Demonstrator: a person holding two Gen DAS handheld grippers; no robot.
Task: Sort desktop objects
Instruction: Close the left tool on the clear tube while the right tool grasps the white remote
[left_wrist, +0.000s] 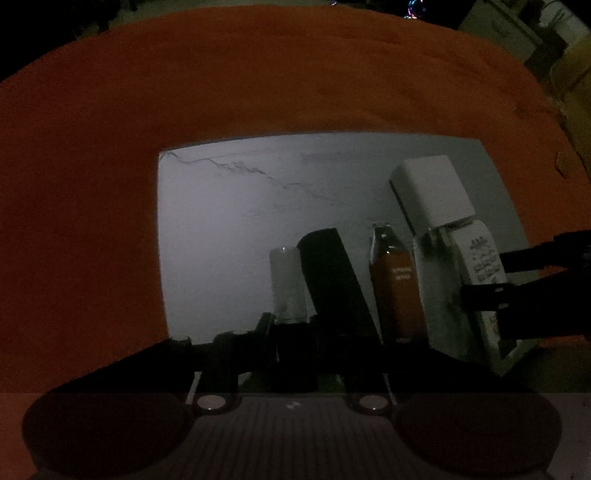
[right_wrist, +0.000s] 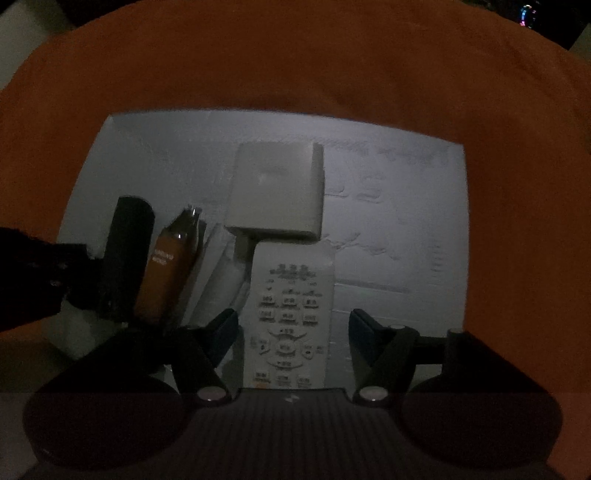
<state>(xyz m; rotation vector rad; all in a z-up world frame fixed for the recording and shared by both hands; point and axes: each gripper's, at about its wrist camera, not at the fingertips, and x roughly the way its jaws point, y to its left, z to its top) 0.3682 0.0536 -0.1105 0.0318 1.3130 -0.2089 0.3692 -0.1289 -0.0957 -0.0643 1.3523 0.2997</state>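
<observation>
I hold a claw in each hand, both pointing steeply down into a shallow white tray (right_wrist: 406, 177) that lies on an orange cloth (right_wrist: 295, 66) over the worktop. The light is dim, so small detail is hard to read.

My right claw (right_wrist: 293, 332) stands spread, its two dark fingers (right_wrist: 221, 332) on either side of a white remote control (right_wrist: 291, 314) without pressing it; the remote lies flat in the tray, buttons up. Just beyond the remote's far end sits a white rectangular box (right_wrist: 277, 192), touching or nearly touching it.

My left claw (left_wrist: 295, 328) is pressed together on the near end of a black oblong object (left_wrist: 332, 280); what that object is I cannot tell. On its left, just beside it, stands a pale translucent cylinder (left_wrist: 288, 284). On its right lies an orange-brown tube with a silvery tip (left_wrist: 395, 284), and between that tube and the remote stands a white upright divider (left_wrist: 439, 291).

In the left view my right claw (left_wrist: 491, 295) reaches in from the right edge over the remote (left_wrist: 480, 258)
</observation>
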